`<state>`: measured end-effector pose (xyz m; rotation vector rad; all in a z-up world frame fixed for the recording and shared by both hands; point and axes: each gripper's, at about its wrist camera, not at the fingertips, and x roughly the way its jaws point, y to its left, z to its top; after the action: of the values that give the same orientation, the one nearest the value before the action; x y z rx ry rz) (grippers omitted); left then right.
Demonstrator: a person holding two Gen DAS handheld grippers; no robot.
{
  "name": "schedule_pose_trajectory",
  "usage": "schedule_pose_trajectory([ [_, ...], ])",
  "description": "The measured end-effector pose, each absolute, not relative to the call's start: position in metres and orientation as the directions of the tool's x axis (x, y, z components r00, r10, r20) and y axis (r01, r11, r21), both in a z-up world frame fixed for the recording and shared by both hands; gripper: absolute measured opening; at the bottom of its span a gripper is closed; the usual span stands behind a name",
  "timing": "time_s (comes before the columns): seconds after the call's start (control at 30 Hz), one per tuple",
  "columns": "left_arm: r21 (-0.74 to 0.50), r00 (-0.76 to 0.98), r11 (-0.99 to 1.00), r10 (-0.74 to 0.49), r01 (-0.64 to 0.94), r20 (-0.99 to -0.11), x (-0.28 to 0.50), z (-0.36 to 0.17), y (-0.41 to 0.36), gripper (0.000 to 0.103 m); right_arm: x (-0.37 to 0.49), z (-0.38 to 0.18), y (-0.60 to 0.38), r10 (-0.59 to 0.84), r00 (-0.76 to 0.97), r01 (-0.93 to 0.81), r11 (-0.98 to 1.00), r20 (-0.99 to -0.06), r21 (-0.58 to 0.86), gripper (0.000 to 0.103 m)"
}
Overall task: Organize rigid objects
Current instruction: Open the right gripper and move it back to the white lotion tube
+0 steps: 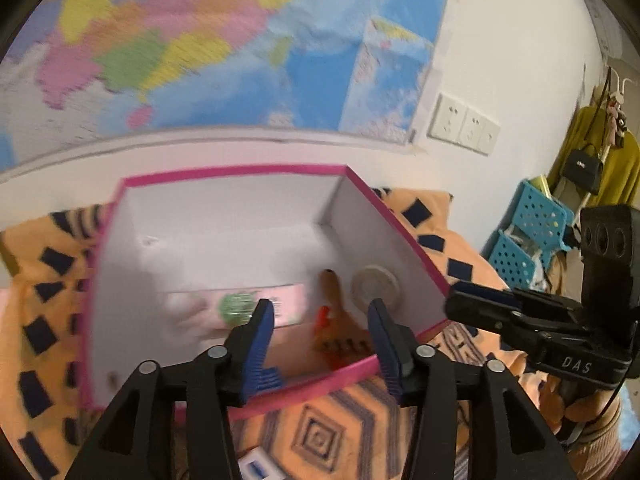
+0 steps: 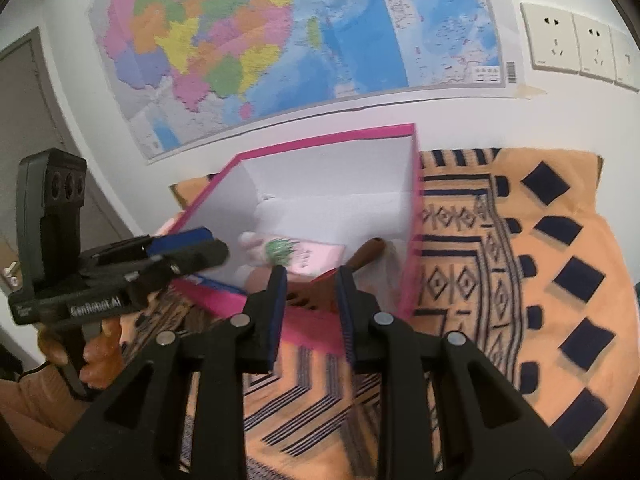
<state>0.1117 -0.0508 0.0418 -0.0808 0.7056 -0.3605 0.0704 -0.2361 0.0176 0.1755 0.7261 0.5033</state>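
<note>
Hovering left gripper over pink box

A lived-in room of a home, likely a bedroom or study corner.

A big coloured wall map is taped to the white wall, with a row of wall sockets at its 3 o'clock. An orange patterned blanket covers the surface below, carrying a pink-edged box. In the left wrist view, at 3 o'clock, a mustard coat and a small black handbag hang by the wall above blue perforated baskets. A grey door stands at 9 o'clock in the right wrist view.
</note>
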Motion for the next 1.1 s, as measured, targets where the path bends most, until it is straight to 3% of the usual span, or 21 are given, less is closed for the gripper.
schedule_pose_trajectory([
  [0.23,-0.147,0.768,0.962,-0.271,0.228,-0.581,0.066,0.045,0.002,0.057,0.039,0.005,-0.219,0.593,0.565,-0.45,0.804,-0.573,0.388,0.039],
  [0.43,-0.138,0.731,0.98,-0.197,0.141,-0.654,0.041,0.012,0.037,0.057,0.025,-0.029,-0.192,0.643,0.45,-0.477,0.76,-0.62,0.441,0.039],
  [0.9,-0.182,0.627,0.98,-0.192,0.081,-0.755,0.02,-0.046,0.047,0.057,0.024,-0.072,-0.154,0.685,0.332,-0.451,0.719,-0.648,0.529,0.039],
  [1.1,-0.194,0.597,0.978,-0.199,0.073,-0.777,0.023,-0.057,0.046,0.057,0.034,-0.081,-0.139,0.69,0.311,-0.445,0.713,-0.653,0.542,0.046],
])
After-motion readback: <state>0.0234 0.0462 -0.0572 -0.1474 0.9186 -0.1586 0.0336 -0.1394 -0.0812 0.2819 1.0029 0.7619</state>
